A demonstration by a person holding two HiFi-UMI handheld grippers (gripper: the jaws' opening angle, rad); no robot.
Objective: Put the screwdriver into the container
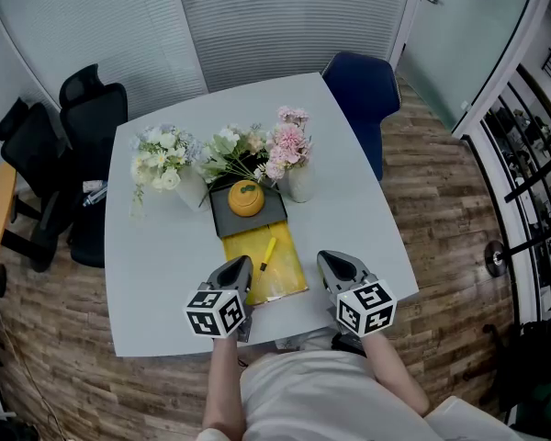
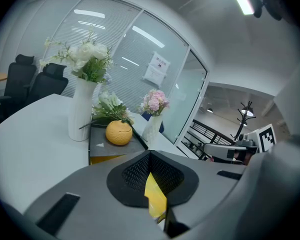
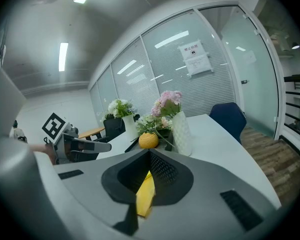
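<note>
A small yellow screwdriver (image 1: 267, 252) with a dark tip lies on a yellow mat (image 1: 277, 278) near the table's front edge. Behind the mat sits a dark grey tray-like container (image 1: 262, 217) that holds a round orange object (image 1: 246, 197). My left gripper (image 1: 241, 266) hovers shut at the mat's left edge, a little left of the screwdriver and empty. To the right of the mat, my right gripper (image 1: 329, 263) is also shut and empty. In the left gripper view the container (image 2: 101, 140) and the orange object (image 2: 119, 132) lie ahead; the screwdriver is hidden there.
A white vase of white flowers (image 1: 165, 168), a green bunch (image 1: 228, 150) and a vase of pink flowers (image 1: 292, 150) stand around the container. A blue chair (image 1: 363, 95) is at the far side and black office chairs (image 1: 69, 145) are at the left.
</note>
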